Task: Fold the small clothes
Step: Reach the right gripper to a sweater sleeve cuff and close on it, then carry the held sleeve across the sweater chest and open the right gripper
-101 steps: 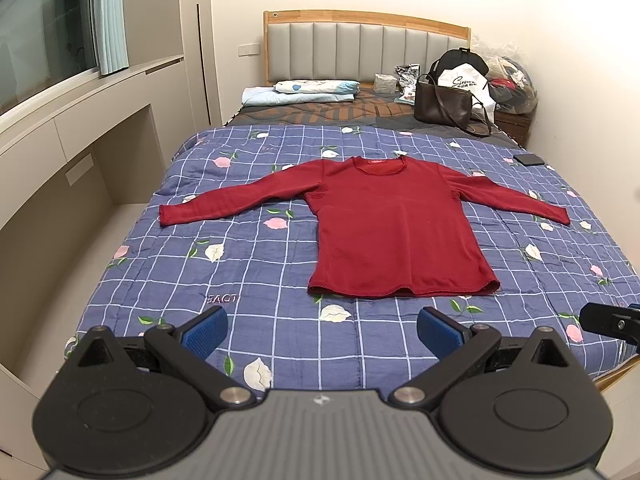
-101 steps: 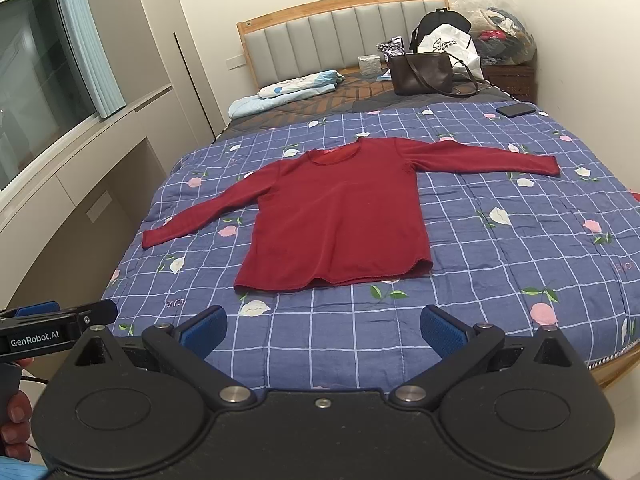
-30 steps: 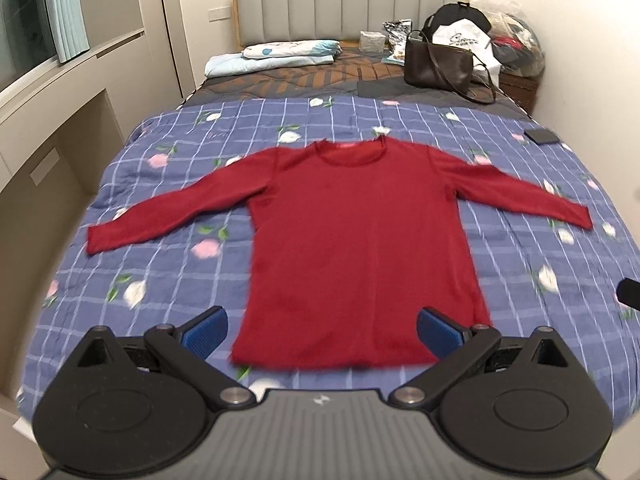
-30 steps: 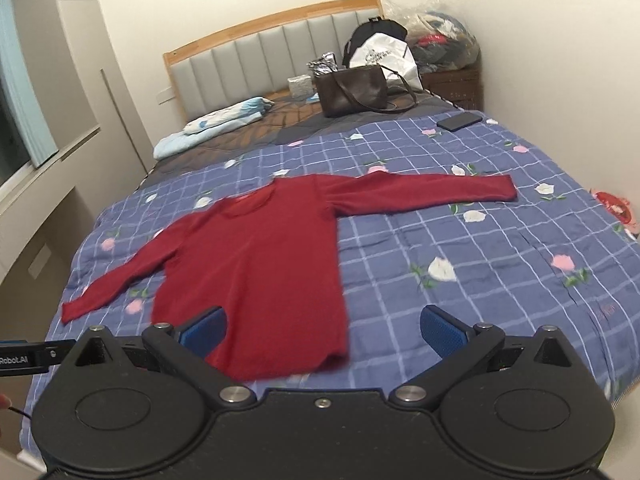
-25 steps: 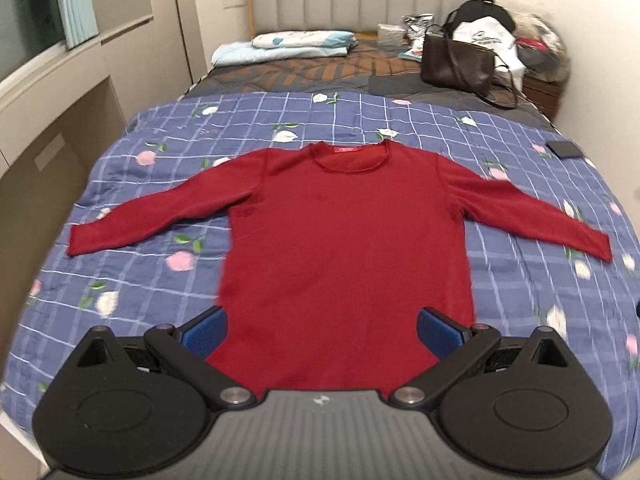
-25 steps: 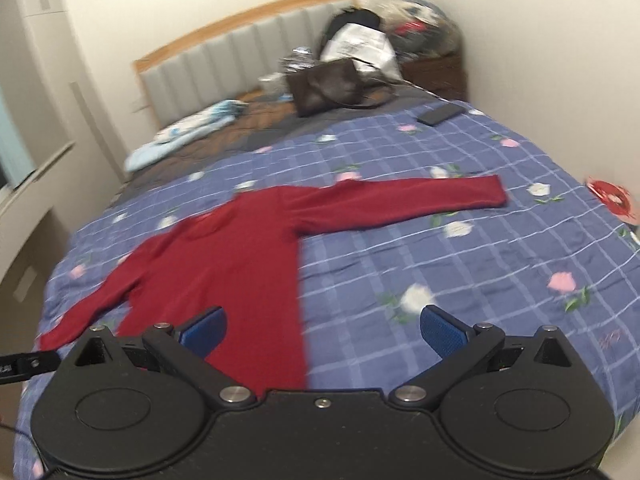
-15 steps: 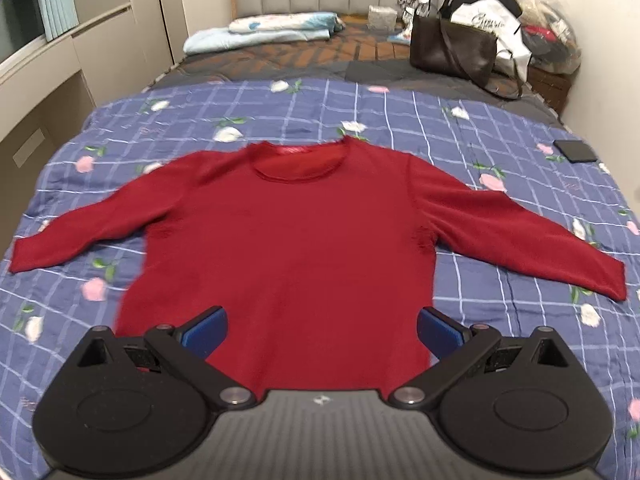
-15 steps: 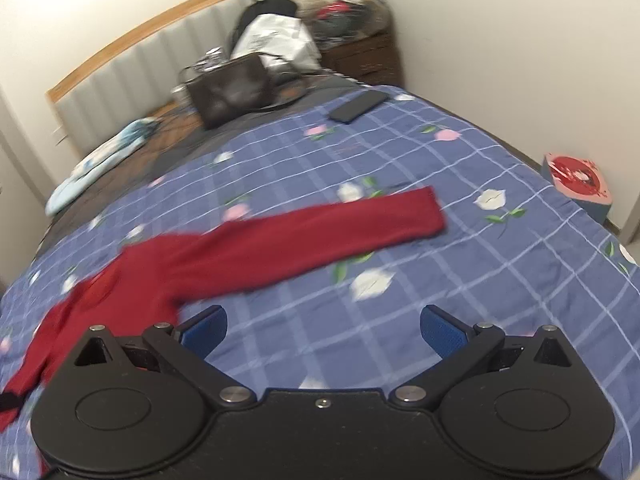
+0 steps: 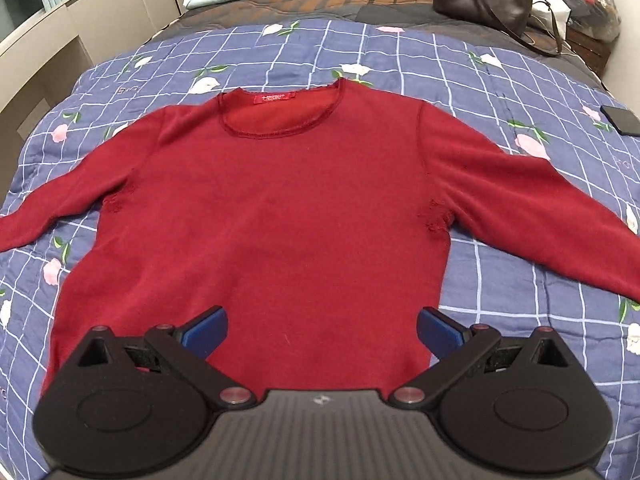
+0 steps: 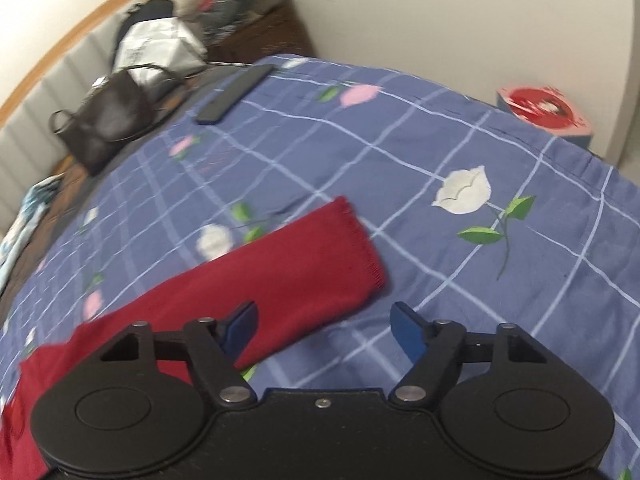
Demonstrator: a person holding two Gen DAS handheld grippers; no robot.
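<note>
The red shirt [image 9: 260,216] lies flat on the bed [image 9: 460,76]. My left gripper [image 9: 320,330] hangs wide open over its hem. My right gripper [image 10: 324,326], jaws just narrowing on nothing, nears the cuff [image 10: 352,248]; I might pinch bedding too.

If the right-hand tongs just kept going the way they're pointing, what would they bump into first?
Most likely the cuff end of the red sweater's sleeve, lying flat on the blue flowered quilt. The right tongs have just been closing, with nothing yet between them. Depth is hard to judge; they might meet bare quilt beside the cuff.
</note>
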